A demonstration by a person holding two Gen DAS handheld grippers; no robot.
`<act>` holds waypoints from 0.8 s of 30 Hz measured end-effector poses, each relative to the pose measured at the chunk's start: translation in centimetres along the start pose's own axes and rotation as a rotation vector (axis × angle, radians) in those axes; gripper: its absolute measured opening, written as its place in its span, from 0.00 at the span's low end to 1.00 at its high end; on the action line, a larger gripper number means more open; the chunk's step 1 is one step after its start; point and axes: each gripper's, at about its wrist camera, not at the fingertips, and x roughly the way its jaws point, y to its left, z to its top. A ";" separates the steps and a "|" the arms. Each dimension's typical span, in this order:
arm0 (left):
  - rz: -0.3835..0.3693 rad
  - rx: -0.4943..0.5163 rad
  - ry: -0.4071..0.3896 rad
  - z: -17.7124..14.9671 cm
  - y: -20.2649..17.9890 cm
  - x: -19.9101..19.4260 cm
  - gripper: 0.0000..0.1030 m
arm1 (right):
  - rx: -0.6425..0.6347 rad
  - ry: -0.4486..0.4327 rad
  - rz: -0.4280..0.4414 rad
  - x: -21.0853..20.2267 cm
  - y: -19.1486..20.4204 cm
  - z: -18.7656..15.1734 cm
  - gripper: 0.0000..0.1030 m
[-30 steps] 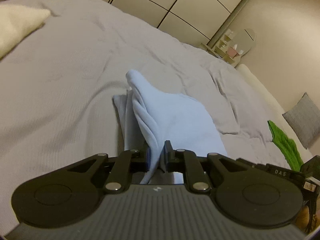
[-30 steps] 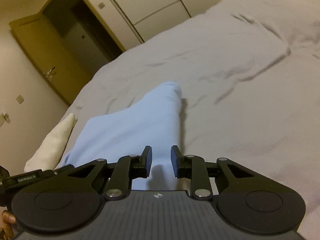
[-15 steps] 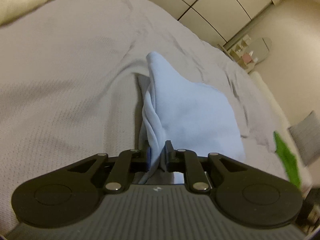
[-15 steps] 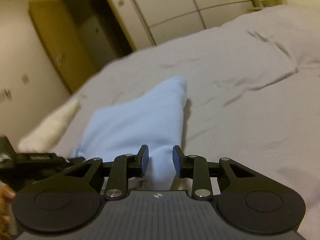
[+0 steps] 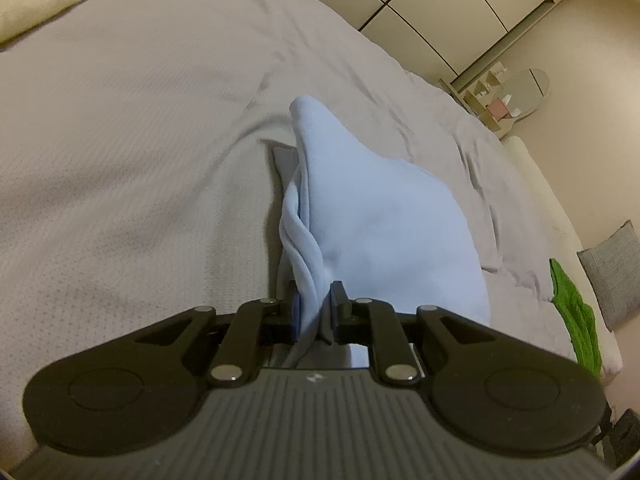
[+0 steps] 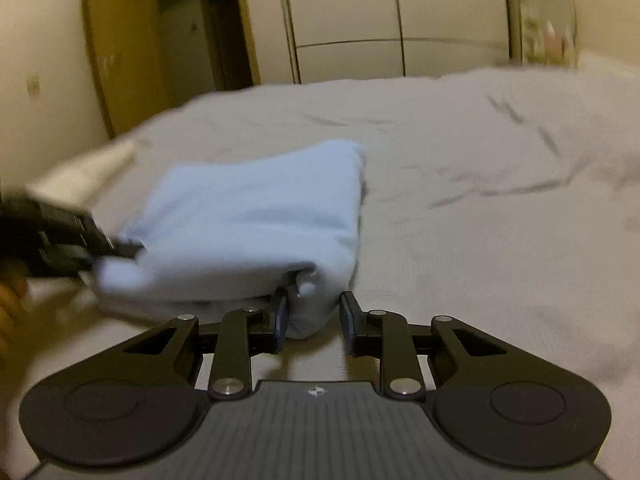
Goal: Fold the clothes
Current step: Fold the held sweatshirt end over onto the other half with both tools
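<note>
no words or numbers can be read here; only a small white emblem sits on each gripper body, and the label on the left gripper (image 6: 60, 236) is blurred.

A: What does the left gripper (image 5: 314, 312) look like?

B: Black linked arms with silver rivets, two round black discs at eight and four o'clock, and a ribbed grey body carrying a small white logo at six o'clock. The finger pads (image 5: 295, 314) are blue.

A: And the right gripper (image 6: 313, 320)?

B: The same build: black arms, silver rivets, ribbed grey body, white logo, blue pads (image 6: 282, 317). At nine o'clock in its view the other tool shows blurred, black with small labels I can't read.
</note>
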 end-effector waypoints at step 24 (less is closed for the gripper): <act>0.248 0.263 -0.136 0.0 -7.0 -4.5 0.15 | 0.111 0.016 0.197 0.7 -3.9 3.1 0.22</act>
